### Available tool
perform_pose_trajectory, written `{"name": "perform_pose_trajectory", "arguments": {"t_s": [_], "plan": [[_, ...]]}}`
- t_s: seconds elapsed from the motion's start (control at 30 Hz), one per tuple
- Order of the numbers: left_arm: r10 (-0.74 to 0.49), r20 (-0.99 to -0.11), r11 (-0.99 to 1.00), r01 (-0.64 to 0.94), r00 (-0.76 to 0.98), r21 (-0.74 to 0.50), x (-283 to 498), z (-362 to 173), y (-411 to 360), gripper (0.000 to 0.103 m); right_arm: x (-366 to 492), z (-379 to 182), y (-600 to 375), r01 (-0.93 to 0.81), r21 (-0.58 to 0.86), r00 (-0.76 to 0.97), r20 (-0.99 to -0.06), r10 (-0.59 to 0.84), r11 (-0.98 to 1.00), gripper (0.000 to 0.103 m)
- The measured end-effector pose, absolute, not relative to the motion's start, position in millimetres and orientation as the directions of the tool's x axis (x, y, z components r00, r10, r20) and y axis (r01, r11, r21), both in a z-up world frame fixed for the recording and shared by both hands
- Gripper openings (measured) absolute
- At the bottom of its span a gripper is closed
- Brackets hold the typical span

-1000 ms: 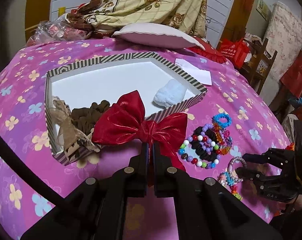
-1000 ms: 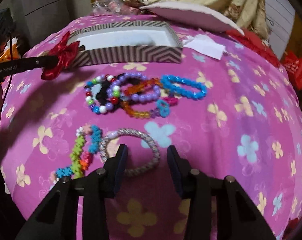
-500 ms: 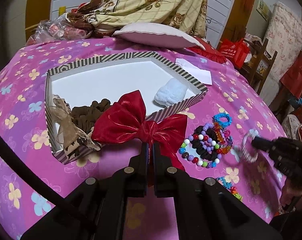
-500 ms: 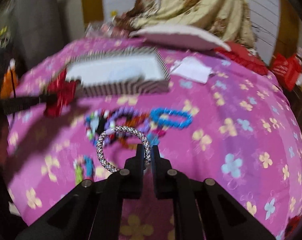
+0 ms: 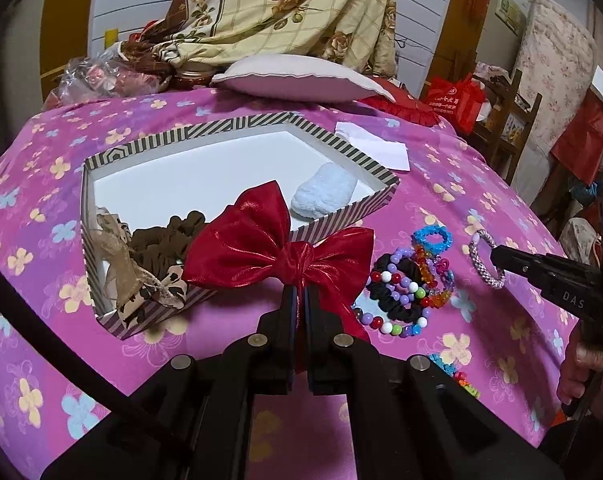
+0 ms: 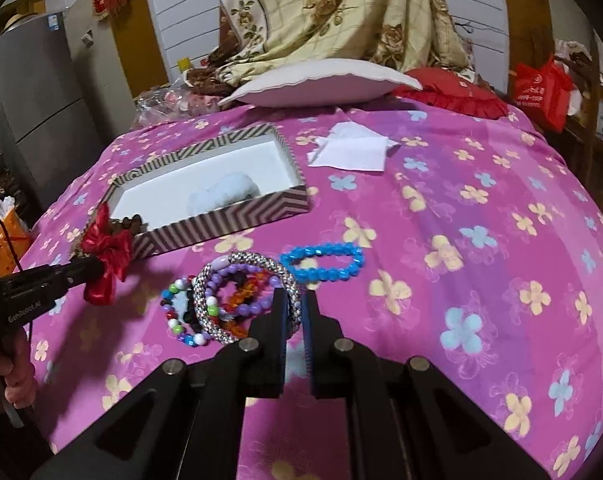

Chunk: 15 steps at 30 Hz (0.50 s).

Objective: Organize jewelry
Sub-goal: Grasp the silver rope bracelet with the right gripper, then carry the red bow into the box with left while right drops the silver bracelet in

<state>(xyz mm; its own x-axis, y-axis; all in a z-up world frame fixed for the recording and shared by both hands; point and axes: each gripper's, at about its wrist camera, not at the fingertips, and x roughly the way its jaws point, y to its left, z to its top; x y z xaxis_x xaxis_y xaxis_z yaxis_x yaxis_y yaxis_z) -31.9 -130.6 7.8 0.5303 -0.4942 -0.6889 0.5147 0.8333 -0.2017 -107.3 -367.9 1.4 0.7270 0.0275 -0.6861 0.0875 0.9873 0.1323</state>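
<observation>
A person sorting jewelry on a bed covered with a pink flowered sheet (image 6: pixel 481 208) works with a gripper in each hand. The left gripper (image 5: pixel 299 296) has its fingers pressed together on the knot of a shiny red bow (image 5: pixel 277 254), held just at the near wall of a striped box (image 5: pixel 341 216) that already contains a brown scrunchie (image 5: pixel 161 240), a tan leopard-print hair bow (image 5: pixel 141 284) and a pale blue fluffy piece (image 5: pixel 325 194). The right gripper (image 6: pixel 294 300) pinches a silver braided bracelet (image 6: pixel 221 304) by its rim and holds it lifted above a pile of bead bracelets (image 6: pixel 205 308) lying on the sheet, with a blue bead bracelet (image 6: pixel 321 262) resting just beyond. A folded white paper (image 6: pixel 349 148) lies farther back, near a white pillow (image 6: pixel 321 84).

Both hands appear to be mid-carry, each bringing one item toward the box; the heap of beads and another small beaded piece near the left-wrist view's lower right suggest the job is perhaps half finished. The next move likely calls for bringing each piece over the box wall above the white floor, then parting the fingers to drop it without snagging the bow's tails or the bracelet on the rim.
</observation>
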Motion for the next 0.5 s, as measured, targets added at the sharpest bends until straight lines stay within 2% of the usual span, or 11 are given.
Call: {"name": "perform_pose_trajectory", "arguments": {"t_s": [0.5], "plan": [[-0.499, -0.679, 0.837, 0.503, 0.538, -0.216, -30.2, 12.8, -126.6, 0.000, -99.8, 0.9, -356.5, 0.076, 0.113, 0.724, -0.689, 0.023, 0.991, 0.007]]}}
